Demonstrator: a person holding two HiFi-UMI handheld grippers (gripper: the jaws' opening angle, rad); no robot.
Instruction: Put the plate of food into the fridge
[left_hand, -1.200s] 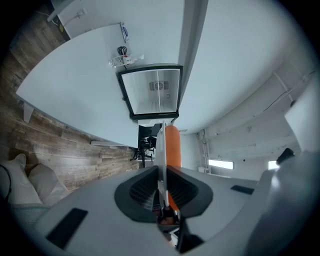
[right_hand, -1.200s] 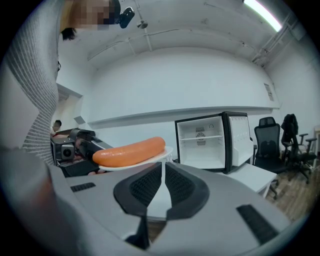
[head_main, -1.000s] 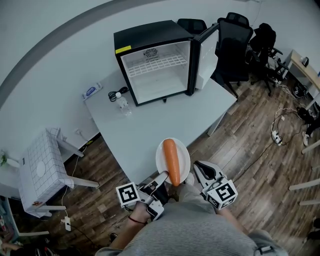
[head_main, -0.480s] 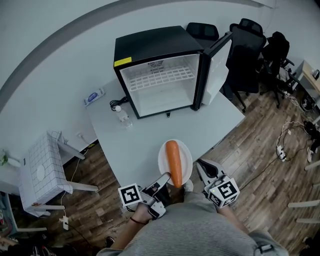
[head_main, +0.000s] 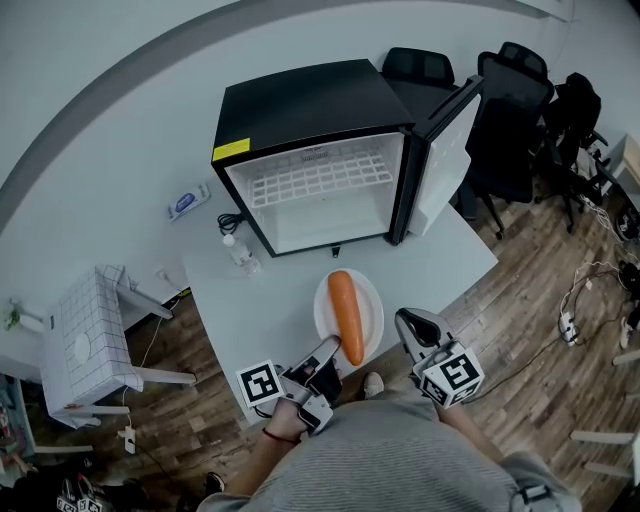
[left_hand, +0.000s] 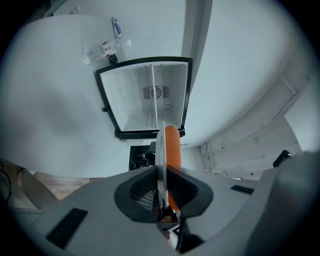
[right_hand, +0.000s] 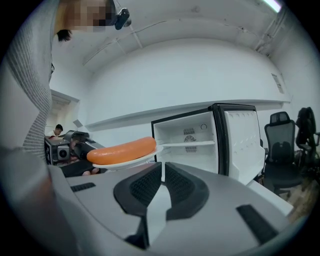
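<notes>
**Nearer the open fridge (head_main: 300, 105) now**

Moved plate (head_main: 373, 305) forward over the table (head_main: 270, 300) toward the wide-open fridge. Grips its near rim in the left hand-held gripper (head_main: 328, 348), with orange food (head_main: 346, 318) lying lengthwise on top. Keeps the right hand-held gripper (head_main: 405, 320) closed, empty, just beside the plate.

Left gripper (head_main: 326, 352), held level, clamps the plate's (head_main: 371, 300) near rim edge-on. Right gripper (head_main: 410, 326), just beside it, points level, its 2 jaws drawn together, empty.
</notes>
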